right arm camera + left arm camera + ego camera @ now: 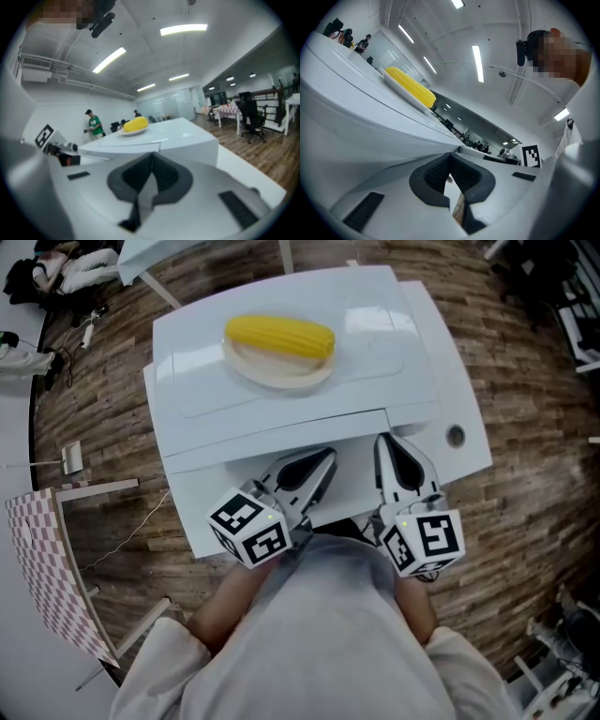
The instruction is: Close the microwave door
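Note:
A white microwave (pixel 375 343) stands on a white table (pixel 469 451), seen from above. Its door (pixel 272 439) shows only as a narrow strip along the front edge, close to the body; I cannot tell whether it is latched. On top of the microwave lies a yellow corn cob (pixel 279 337) on a white plate (pixel 281 374). My left gripper (pixel 326 460) and right gripper (pixel 382 443) are both shut and hold nothing, tips right at the door's front. The corn cob (pixel 412 89) lies beyond the left gripper (pixel 450 161), and the corn cob (pixel 135 124) also appears past the right gripper (pixel 151 161).
Wooden floor (pixel 112 399) surrounds the table. A checkered table (pixel 47 568) stands at the left. A round hole (pixel 456 435) sits in the table at the microwave's right. A person in green (pixel 94 124) and an office chair (pixel 248 119) are far off.

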